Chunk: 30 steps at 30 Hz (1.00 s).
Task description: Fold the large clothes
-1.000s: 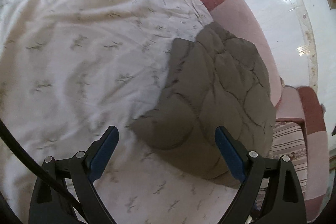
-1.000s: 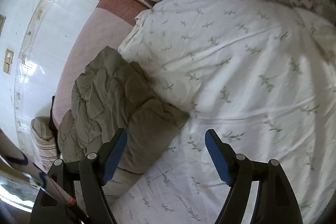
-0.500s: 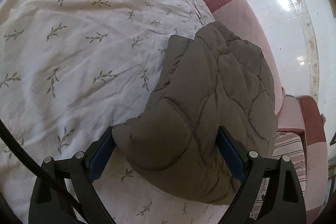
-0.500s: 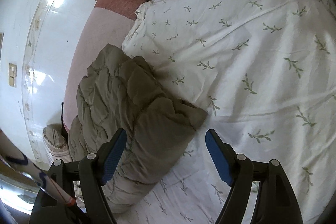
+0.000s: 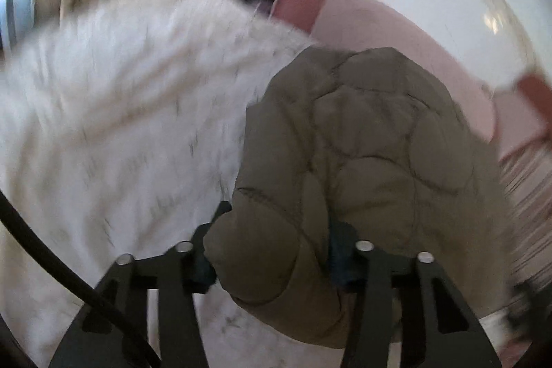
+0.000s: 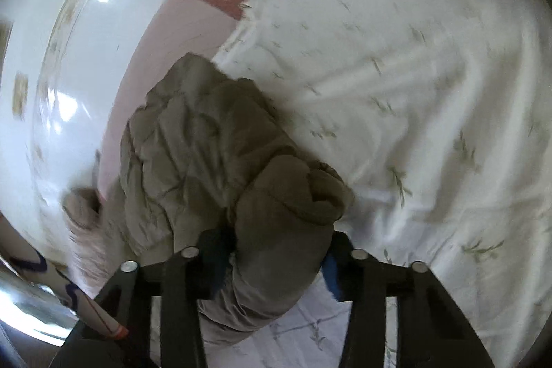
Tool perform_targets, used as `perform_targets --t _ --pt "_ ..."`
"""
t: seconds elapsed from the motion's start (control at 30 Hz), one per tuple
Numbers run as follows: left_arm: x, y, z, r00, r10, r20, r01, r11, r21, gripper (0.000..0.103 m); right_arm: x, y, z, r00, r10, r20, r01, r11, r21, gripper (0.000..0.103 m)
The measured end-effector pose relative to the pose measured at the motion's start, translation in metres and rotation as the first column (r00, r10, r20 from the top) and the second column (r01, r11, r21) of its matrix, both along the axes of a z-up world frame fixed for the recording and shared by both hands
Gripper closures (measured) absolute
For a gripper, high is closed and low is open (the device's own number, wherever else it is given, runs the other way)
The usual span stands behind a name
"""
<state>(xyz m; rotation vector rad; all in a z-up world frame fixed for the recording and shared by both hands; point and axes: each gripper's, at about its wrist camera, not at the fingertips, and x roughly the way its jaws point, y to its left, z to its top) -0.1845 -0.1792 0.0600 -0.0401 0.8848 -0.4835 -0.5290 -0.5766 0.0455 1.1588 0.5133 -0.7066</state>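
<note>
left gripper (image 5: 272,240) and right gripper (image 6: 276,250) clamping quilted jacket (image 5: 362,161) edge, bedsheet (image 6: 396,75) beside

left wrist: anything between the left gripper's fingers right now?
Yes: a bunched edge of the olive quilted jacket fills the gap of the left gripper, in the left wrist view.

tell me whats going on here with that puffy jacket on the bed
A person is working on an olive quilted jacket that lies bundled near the edge of a white leaf-print sheet. Both tools are shut on it: the left tool grips one padded end, and the right tool grips another thick fold. Both views are motion-blurred, so the jacket is probably being lifted or pulled for a fold.
</note>
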Motion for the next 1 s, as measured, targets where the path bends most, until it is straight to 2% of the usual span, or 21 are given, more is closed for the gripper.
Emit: perform_targets --t 0.1,0.2,0.43,0.73,0.87,1.0 --pt "-0.014 -0.010 0.010 0.992 -0.013 0.122 0.003 0.997 0.079 0.065 0.017 0.021 0.027 0.991 0.026 -0.134 -0.049 0.984 -0.174 0.064" --pt "-0.015 -0.002 0.022 0.987 -0.013 0.160 0.003 0.998 0.067 0.067 0.035 0.046 0.053 0.968 0.046 -0.245 -0.130 0.931 -0.340 0.066" --pt "-0.017 0.018 0.053 0.975 0.018 0.224 -0.025 0.999 0.031 0.068 0.047 0.090 0.086 0.953 0.106 -0.284 -0.238 0.842 -0.485 0.067" --pt "-0.039 0.065 0.072 0.979 0.038 0.202 -0.042 0.999 0.018 0.067 0.041 0.126 0.110 0.951 0.182 -0.250 -0.290 0.805 -0.517 0.068" --pt "-0.053 0.090 0.068 0.983 0.041 0.180 -0.047 0.998 0.028 0.066 0.023 0.141 0.113 0.952 0.203 -0.229 -0.292 0.826 -0.483 0.068" --pt "-0.064 0.109 0.055 0.988 0.028 0.151 -0.040 0.996 0.078 0.060 0.004 0.158 0.107 0.950 0.210 -0.229 -0.295 0.845 -0.446 0.068"
